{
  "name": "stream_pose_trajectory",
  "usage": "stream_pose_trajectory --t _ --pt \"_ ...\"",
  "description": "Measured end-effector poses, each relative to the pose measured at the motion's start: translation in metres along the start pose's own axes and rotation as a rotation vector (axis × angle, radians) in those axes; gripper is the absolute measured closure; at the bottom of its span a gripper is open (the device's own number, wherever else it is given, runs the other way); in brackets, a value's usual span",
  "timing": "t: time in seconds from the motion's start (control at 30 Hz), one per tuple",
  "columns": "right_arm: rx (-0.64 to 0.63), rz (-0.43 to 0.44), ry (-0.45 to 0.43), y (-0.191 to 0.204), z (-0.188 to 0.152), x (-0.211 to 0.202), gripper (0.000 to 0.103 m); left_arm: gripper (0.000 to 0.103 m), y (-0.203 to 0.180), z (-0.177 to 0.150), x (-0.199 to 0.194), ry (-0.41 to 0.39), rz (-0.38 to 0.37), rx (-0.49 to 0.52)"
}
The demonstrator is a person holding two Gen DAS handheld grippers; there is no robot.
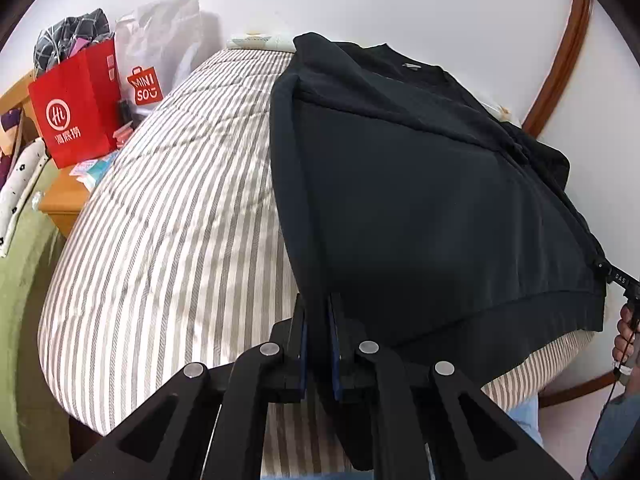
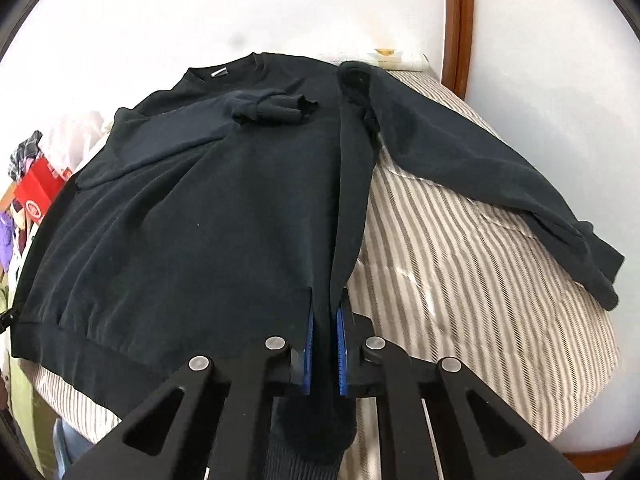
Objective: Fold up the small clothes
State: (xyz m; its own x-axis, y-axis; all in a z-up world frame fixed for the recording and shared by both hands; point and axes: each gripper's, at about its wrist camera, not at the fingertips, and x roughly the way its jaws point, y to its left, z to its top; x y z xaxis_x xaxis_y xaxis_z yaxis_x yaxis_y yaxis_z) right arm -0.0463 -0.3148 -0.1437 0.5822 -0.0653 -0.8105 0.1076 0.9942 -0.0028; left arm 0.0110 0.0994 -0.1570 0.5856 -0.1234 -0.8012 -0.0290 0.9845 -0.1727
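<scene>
Black sweatshirt lies spread on the striped bed; the left tool pinches its near left edge, with a red bag far left. In the right view, the right tool pinches the near right edge beside the outstretched sleeve.

Left tool clamped on black sweatshirt edge, over striped bedding, red bag beyond.

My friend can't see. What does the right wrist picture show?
A black sweatshirt lies on a striped bed cover, and the right tool is shut on its lower edge. One sleeve is folded across the chest; the other sleeve stretches out sideways.
</scene>
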Motion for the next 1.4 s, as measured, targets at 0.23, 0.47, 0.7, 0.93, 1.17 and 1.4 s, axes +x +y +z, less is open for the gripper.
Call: stream_pose_trajectory --t 0.23,0.47,0.7,0.93,1.17,1.4 --pt "0.008 0.018 0.008 -0.008 -0.002 -0.005 0.094 0.093 0.005 -0.004 0.004 0.012 -0.038 -0.004" --pt "-0.099 -0.136 -0.011 0.022 0.018 -0.008 0.070 0.045 0.005 0.017 0.004 -0.022 0.021 -0.009" --pt "-0.136 -0.104 -0.119 0.072 0.094 -0.004 0.053 0.044 -0.009 0.066 0.017 -0.061 0.048 0.002" --pt "-0.196 0.037 -0.128 0.170 0.183 0.057 0.053 0.045 -0.006 0.114 0.051 -0.038 0.073 -0.022" --pt "-0.284 0.075 -0.085 0.238 0.246 0.137 0.054 0.048 0.000 0.151 0.086 -0.030 0.131 0.006" --pt "-0.259 -0.175 -0.006 0.168 0.252 0.200 0.046 0.049 0.010 0.168 0.116 -0.012 0.129 -0.013"
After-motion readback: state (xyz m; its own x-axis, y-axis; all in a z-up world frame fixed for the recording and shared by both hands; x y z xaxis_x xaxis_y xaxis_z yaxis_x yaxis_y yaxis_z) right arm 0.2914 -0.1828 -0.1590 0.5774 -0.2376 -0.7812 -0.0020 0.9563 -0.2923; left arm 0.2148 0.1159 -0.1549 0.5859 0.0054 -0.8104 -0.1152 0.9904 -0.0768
